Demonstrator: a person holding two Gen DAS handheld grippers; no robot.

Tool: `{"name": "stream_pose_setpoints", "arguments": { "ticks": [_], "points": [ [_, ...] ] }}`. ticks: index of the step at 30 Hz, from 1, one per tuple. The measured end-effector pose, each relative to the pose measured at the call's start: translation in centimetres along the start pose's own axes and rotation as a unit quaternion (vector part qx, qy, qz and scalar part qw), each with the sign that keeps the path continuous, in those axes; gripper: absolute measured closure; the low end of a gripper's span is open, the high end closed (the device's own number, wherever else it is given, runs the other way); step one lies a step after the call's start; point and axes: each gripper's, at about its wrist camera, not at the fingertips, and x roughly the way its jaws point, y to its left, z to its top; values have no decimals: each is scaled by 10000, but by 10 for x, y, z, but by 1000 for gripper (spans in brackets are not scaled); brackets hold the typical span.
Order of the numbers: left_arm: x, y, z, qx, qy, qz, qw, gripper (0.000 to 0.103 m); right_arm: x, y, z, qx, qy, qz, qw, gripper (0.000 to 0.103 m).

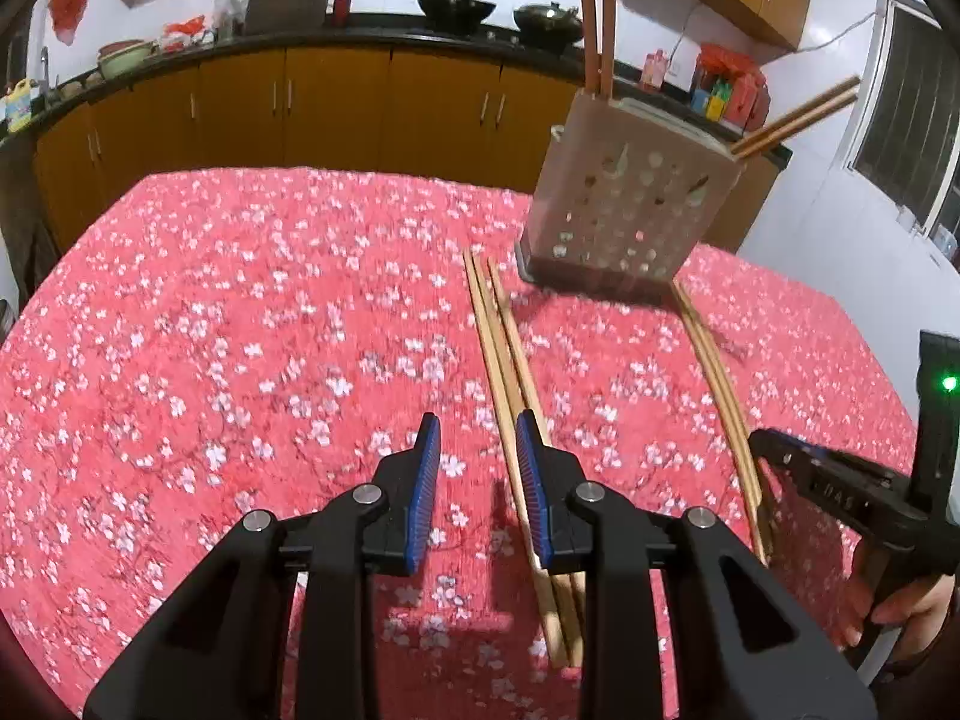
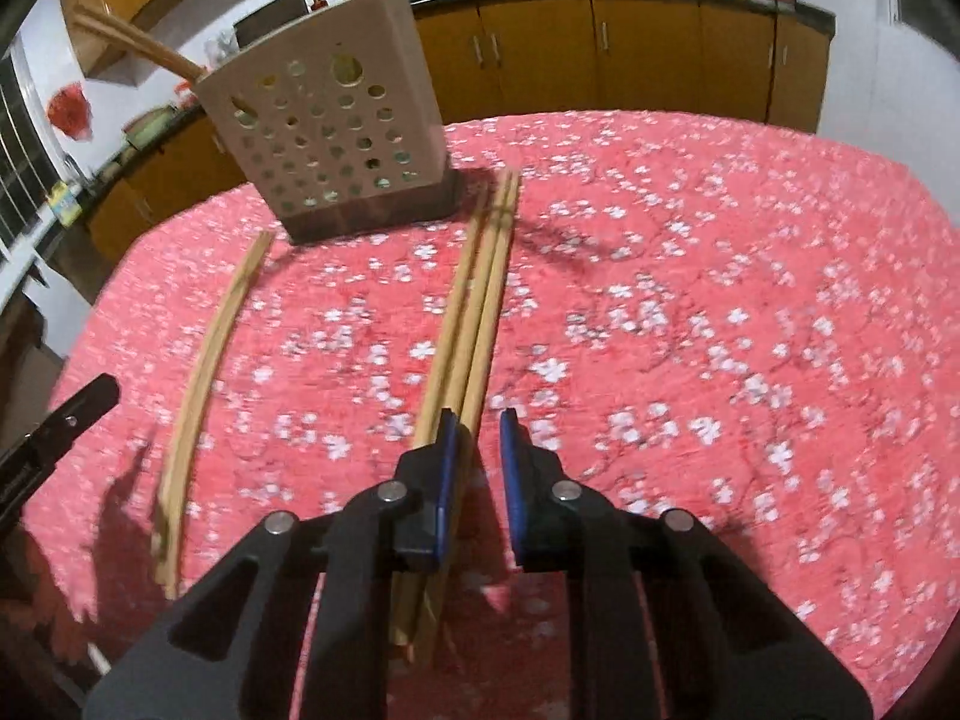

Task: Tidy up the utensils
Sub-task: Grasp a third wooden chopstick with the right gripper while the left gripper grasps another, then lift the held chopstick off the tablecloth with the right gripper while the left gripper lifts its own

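Three wooden chopsticks [image 1: 501,354] lie side by side on the red flowered cloth, and their near ends run under the right finger of my left gripper [image 1: 477,438]. That gripper is open, with only cloth between its blue pads. A beige perforated utensil holder [image 1: 630,198] stands behind, with chopsticks upright and slanting in it. In the right wrist view my right gripper [image 2: 477,426] hovers low over a chopstick bundle [image 2: 480,300]. Its jaws stand narrowly apart, and one stick shows beside the left pad without being pinched. A curved pair [image 2: 198,372] lies to the left.
A second chopstick pair [image 1: 720,390] lies right of the holder, next to the other gripper [image 1: 774,444] and the hand [image 1: 912,606] holding it. Orange kitchen cabinets [image 1: 336,108] and a dark counter with woks run behind the table. The holder [image 2: 336,126] stands near the bundle's far end.
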Motion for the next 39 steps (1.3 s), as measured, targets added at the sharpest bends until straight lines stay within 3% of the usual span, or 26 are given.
{"name": "stream_pose_setpoints", "arguments": {
  "ticks": [6, 9, 18, 34, 39],
  "points": [
    [8, -1, -11, 22, 198, -81, 9998, 76, 2, 5, -4, -165, 25, -52, 9998, 87],
    [11, -4, -15, 59, 262, -144, 9995, 77, 3, 9, -4, -355, -18, -299, 9989, 94],
    [19, -9, -23, 224, 501, -336, 9979, 87, 1, -28, 3, 266, -121, -472, 9985, 95],
    [30, -20, -22, 647, 524, 231, 9963, 94, -6, -17, -12, -100, -210, -514, 9984, 93],
    [38, 4, -7, 384, 502, 444, 9970, 96, -5, -26, -4, -18, -262, -575, 9980, 95]
  ]
}}
